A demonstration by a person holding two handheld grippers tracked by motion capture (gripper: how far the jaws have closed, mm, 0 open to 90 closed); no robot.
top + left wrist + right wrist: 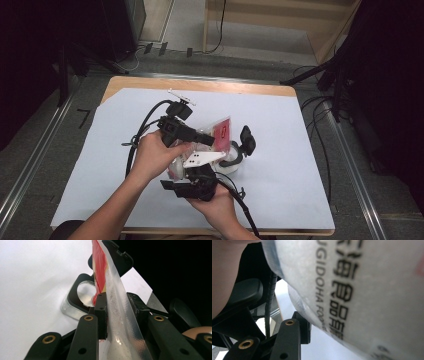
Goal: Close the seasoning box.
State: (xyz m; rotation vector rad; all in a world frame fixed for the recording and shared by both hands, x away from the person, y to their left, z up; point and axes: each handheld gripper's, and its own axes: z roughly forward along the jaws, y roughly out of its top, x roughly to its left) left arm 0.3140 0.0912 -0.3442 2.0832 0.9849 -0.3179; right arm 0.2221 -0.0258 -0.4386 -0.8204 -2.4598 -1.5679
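The left hand-held gripper [117, 312] pinches the clear sealed edge of a red-and-white plastic food pouch [115, 307] held above the white-covered table [280, 150]. The right hand-held gripper [200, 172] appears pressed against the pouch's body. Opposing pulls could tear it abruptly and spill the contents. Black print reads "UGIDOHA FOO…" beside Chinese characters.

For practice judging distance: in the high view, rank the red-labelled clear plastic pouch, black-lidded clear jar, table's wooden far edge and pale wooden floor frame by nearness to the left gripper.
1. Red-labelled clear plastic pouch, clamped by the left gripper.
2. Black-lidded clear jar, just right.
3. Table's wooden far edge, behind.
4. Pale wooden floor frame, beyond the table.
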